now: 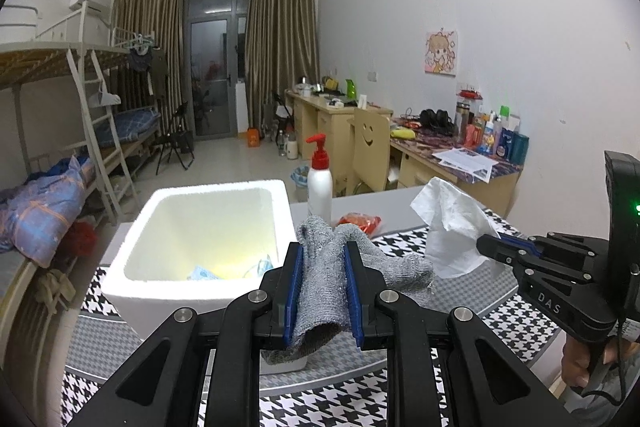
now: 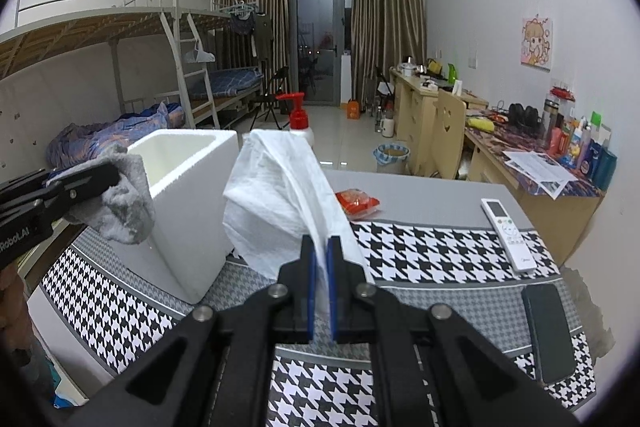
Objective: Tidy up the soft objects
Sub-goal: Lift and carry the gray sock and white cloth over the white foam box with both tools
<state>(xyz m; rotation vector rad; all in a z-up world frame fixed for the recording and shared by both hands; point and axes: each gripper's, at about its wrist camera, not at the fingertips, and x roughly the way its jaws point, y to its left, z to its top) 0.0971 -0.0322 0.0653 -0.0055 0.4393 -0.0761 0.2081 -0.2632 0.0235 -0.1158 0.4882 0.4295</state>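
Grey knit cloth (image 1: 328,279) is sitting between blue pads on the black left gripper (image 1: 323,291). White tissue (image 2: 280,187) is showing between blue pads of the black right gripper (image 2: 320,291). White foam box (image 1: 204,227) at 10 o'clock of the cloth, pale yellow glowing inside. Black-and-white houndstooth mat (image 2: 420,251), grey band running through it. White bottle (image 1: 319,183) is wearing a red pump. Orange-red packet (image 2: 357,202) at 1 o'clock of the tissue. White remote (image 2: 507,229), black phone (image 2: 547,331).
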